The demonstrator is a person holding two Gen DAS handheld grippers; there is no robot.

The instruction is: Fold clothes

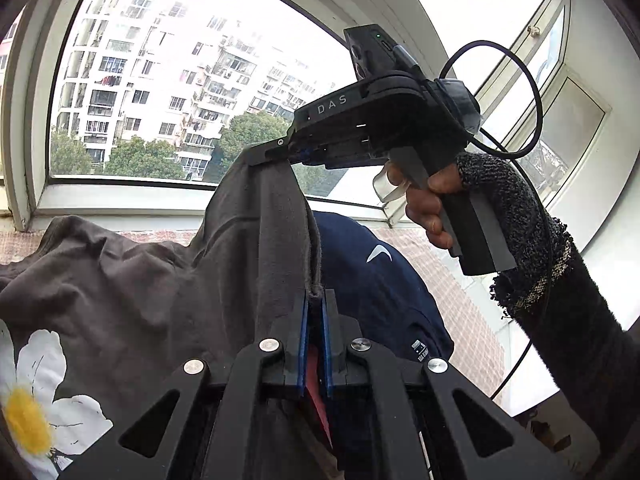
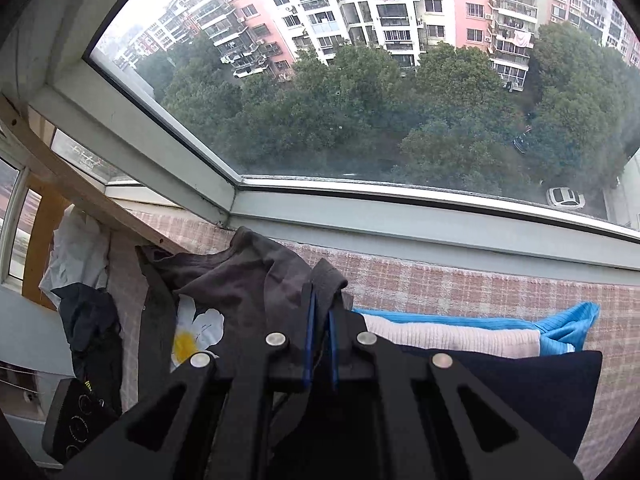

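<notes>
A dark grey T-shirt with a white and yellow daisy print hangs lifted between both grippers. My left gripper is shut on an edge of it. My right gripper shows in the left wrist view, up and ahead, shut on another edge of the same shirt. In the right wrist view the right gripper is shut on the grey shirt, and the daisy print shows to the left below it.
A navy garment with a white logo lies under the shirt. Folded navy, pink and blue clothes lie on the pink checked cloth. A window frame runs behind. A dark pile lies at left.
</notes>
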